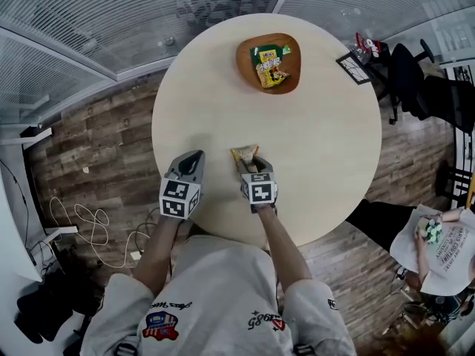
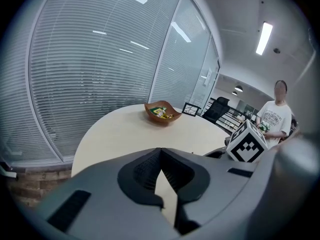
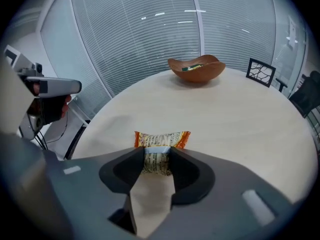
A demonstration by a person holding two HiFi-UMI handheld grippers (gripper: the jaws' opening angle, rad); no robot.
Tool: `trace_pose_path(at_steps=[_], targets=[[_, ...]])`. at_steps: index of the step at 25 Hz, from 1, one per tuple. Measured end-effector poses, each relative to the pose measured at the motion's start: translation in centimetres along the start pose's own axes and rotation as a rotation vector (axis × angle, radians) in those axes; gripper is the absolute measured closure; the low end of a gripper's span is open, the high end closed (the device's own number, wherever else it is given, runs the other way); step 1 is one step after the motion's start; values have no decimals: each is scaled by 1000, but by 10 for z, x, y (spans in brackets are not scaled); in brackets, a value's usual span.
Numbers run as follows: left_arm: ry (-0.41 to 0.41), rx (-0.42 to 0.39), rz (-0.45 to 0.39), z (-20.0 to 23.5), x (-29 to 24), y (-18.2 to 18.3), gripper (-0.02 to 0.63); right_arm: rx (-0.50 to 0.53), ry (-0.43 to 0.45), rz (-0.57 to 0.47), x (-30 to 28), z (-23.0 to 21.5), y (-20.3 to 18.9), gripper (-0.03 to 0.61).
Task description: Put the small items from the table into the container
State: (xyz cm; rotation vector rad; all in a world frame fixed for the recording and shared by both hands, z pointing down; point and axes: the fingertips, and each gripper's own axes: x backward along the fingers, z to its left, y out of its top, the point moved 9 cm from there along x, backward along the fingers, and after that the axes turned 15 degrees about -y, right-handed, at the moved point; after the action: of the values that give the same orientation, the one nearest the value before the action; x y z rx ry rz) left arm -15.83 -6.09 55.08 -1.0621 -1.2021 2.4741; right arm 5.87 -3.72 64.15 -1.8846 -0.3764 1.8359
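Note:
An orange and white snack packet (image 1: 244, 154) (image 3: 161, 143) lies on the round pale table (image 1: 326, 147) near its front edge. My right gripper (image 1: 251, 165) (image 3: 157, 158) is over it, and its pads press on the packet's near half from both sides. My left gripper (image 1: 193, 156) (image 2: 160, 153) rests to its left, shut with nothing in it, tips meeting. The brown wooden bowl (image 1: 243, 56) (image 2: 151, 112) (image 3: 200, 72) stands at the table's far side and holds green and yellow snack packets (image 1: 270, 65).
A small black frame stand (image 1: 352, 67) (image 3: 261, 71) sits at the table's far right edge. Black chairs (image 1: 419, 80) stand beyond it. A person (image 1: 438, 243) (image 2: 274, 118) is at the right. Glass walls with blinds surround the table; cables (image 1: 89, 228) lie on the floor at the left.

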Motion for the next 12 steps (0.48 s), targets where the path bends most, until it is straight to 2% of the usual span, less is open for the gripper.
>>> trace_pose_path(at_steps=[5,9,12], targets=[[-16,-10,-7,11,-4,9,607,-3,5,-84,8,-8,34,433],[-31,-22,-20,21,-8,24,607,-61,-19,-210,17,-35,103,437],[-30,-30,-25,30,-9,31,607,-68,-48,-271,14,-54,158,437]])
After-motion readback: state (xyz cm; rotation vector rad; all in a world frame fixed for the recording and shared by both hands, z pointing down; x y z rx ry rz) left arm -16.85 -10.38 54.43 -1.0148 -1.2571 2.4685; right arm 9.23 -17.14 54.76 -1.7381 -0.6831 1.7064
